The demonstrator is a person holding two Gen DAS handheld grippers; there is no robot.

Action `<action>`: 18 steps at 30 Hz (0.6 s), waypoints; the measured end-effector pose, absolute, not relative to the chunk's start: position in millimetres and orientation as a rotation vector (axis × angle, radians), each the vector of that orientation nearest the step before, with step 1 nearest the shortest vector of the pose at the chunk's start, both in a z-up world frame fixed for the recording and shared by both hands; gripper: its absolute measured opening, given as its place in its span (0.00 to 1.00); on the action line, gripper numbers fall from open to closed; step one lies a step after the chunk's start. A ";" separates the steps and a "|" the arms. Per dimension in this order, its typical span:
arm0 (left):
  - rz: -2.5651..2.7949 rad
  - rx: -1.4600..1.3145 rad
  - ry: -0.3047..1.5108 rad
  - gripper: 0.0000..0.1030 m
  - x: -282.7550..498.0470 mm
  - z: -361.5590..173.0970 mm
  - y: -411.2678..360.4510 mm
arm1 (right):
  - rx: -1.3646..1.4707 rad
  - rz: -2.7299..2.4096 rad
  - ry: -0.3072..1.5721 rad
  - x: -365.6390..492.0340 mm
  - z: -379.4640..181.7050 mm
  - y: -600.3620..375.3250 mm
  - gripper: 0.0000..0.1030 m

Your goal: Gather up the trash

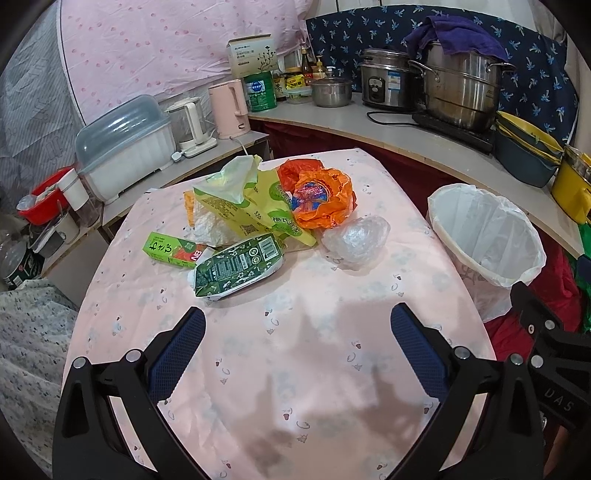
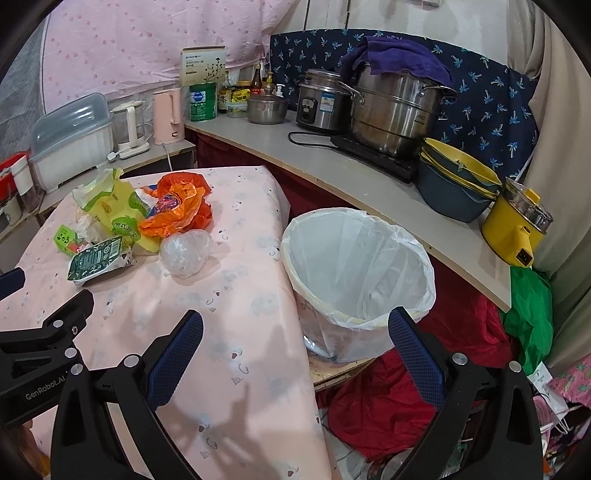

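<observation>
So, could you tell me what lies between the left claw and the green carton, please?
Nothing: in the left wrist view, only bare pink tablecloth lies between the open left claw and the green carton.

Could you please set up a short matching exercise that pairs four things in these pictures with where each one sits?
Things:
1. dark green carton
2. clear plastic wad
3. purple cloth
4. lined bin

Places:
A. draped over the big steel pot on the counter
B. beside the table, below its top
C. nearest the left gripper, at the front of the trash pile
D. on the table, at the side of the pile towards the bin

Pairs: 1-C, 2-D, 3-A, 4-B
</observation>
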State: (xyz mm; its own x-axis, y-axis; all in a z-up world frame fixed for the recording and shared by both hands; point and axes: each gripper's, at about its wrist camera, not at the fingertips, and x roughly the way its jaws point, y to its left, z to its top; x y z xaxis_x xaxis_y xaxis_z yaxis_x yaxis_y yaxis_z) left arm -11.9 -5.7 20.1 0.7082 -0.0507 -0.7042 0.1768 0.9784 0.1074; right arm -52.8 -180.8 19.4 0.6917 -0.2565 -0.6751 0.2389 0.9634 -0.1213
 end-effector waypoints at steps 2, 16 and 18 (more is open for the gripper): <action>-0.130 0.173 0.776 0.93 -10.8 21.4 -5.0 | -0.024 -0.278 0.759 -52.3 19.8 -181.5 0.93; -0.128 0.178 0.788 0.93 -2.6 20.9 -5.3 | -0.015 -0.282 0.759 -48.6 20.3 -185.0 0.93; -0.126 0.177 0.791 0.93 -1.0 19.8 -4.6 | -0.013 -0.281 0.763 -45.9 19.3 -184.8 0.93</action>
